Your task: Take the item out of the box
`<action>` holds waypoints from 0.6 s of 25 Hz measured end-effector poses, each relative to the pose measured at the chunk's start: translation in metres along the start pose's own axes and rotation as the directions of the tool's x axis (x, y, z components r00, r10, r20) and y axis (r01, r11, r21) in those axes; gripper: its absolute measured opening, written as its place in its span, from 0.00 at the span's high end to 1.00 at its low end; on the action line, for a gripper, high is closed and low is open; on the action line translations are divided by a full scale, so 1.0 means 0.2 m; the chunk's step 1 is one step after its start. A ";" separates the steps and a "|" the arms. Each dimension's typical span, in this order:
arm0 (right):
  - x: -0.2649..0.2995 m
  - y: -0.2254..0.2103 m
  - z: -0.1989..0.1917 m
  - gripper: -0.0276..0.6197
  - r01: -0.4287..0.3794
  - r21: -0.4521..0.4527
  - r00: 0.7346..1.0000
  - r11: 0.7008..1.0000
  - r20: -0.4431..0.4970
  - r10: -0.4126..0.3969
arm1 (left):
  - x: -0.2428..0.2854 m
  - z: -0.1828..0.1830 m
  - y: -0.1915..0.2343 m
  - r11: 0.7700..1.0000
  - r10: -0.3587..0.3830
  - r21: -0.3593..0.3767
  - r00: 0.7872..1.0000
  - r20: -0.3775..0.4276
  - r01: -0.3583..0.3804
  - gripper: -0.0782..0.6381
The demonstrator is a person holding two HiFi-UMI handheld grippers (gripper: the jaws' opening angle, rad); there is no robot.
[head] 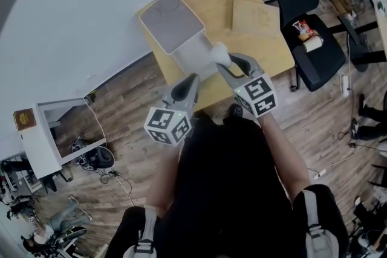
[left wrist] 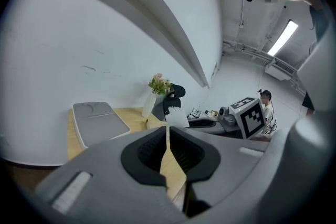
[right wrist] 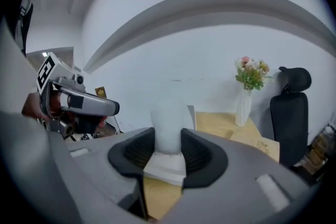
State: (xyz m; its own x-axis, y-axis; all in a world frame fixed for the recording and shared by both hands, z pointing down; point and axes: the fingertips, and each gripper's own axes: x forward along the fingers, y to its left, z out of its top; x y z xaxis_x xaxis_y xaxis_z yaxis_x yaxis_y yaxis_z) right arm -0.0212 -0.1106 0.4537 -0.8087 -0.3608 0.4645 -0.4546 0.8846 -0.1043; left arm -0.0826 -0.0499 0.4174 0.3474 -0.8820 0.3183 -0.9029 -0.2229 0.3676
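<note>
The right claw (right wrist: 168, 147) pinches a smooth, plain white item (right wrist: 168, 120) with a rounded top. It holds the item just above the open white box (head: 190, 60), whose grey lid (head: 171, 21) lies folded back on the wooden desk (head: 266, 48). The left claw (left wrist: 167, 139) is pressed together with nothing in it, near the box's front edge.

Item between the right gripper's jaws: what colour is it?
The item is white; the right gripper view shows it best.

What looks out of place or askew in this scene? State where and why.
Packets lie on the office chair seat, an odd place for them. On the table nothing looks spilled or damaged.
</note>
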 end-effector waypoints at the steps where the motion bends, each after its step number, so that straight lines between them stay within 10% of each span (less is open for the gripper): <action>1: -0.06 -0.02 0.00 0.72 -0.005 0.000 1.000 1.000 0.017 0.005 | 0.02 0.00 -0.06 1.000 0.001 0.004 1.000 0.006 -0.001 0.85; 15: -0.58 -0.23 -0.02 0.73 -0.085 0.035 0.981 0.996 0.180 0.077 | 0.08 -0.08 -0.41 0.995 0.103 -0.007 0.993 0.064 -0.102 0.85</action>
State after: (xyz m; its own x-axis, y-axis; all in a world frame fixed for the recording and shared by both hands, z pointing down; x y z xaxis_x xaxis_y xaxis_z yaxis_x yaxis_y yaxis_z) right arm 0.0952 -0.1074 0.4074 -0.8955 -0.3388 0.2887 -0.3970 0.9012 -0.1740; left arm 0.0003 -0.0391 0.4070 0.2360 -0.9251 0.2975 -0.9318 -0.1285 0.3395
